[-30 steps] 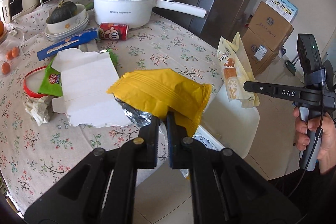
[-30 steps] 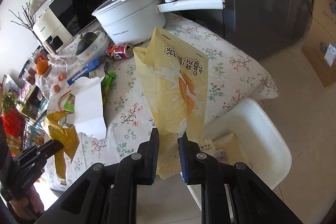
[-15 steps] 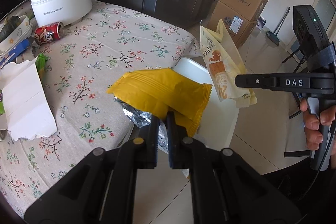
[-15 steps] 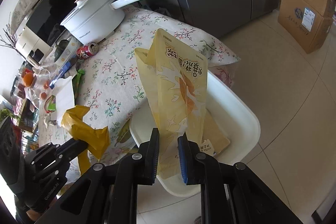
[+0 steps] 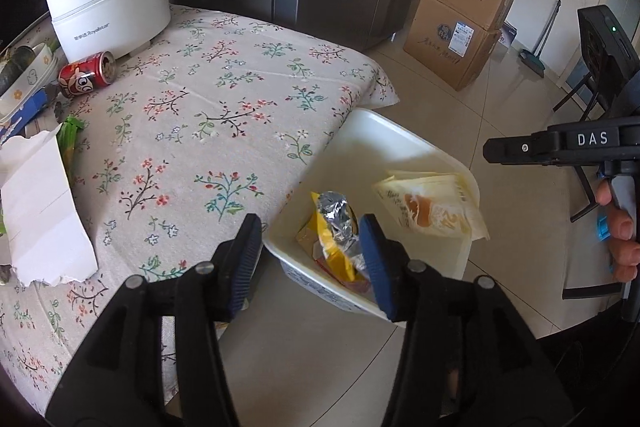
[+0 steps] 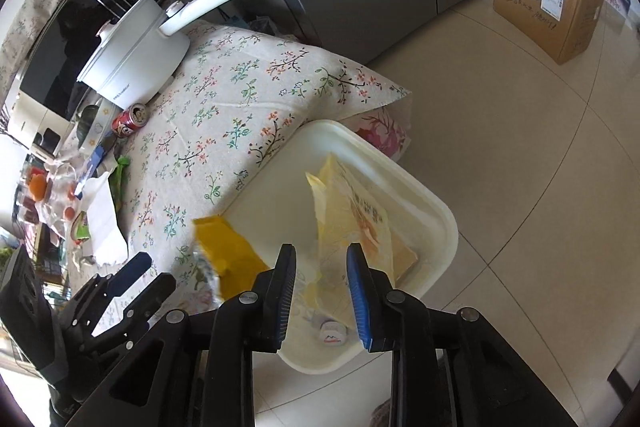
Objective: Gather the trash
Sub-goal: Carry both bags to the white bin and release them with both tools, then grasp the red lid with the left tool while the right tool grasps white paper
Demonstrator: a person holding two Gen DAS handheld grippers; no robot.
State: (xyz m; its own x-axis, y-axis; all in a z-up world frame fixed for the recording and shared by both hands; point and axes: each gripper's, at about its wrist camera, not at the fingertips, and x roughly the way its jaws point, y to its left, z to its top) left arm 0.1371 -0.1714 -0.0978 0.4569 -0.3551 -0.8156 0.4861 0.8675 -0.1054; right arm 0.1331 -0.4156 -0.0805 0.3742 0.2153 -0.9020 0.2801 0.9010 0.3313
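Wrappers (image 5: 430, 205) in bin (image 5: 400, 139), long axes diverging

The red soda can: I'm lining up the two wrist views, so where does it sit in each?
Left wrist: the red soda can lies on its side at the far left, just below the white pot.
Right wrist: the can is small, upper left, again at the pot's base.
Shared landmark: the white bin by the table edge.

yellow wrapper (image 6: 228, 251) motion-blurred, white paper (image 5: 38, 215) cut off at left edge, bin (image 5: 416, 147) bottom partly hidden
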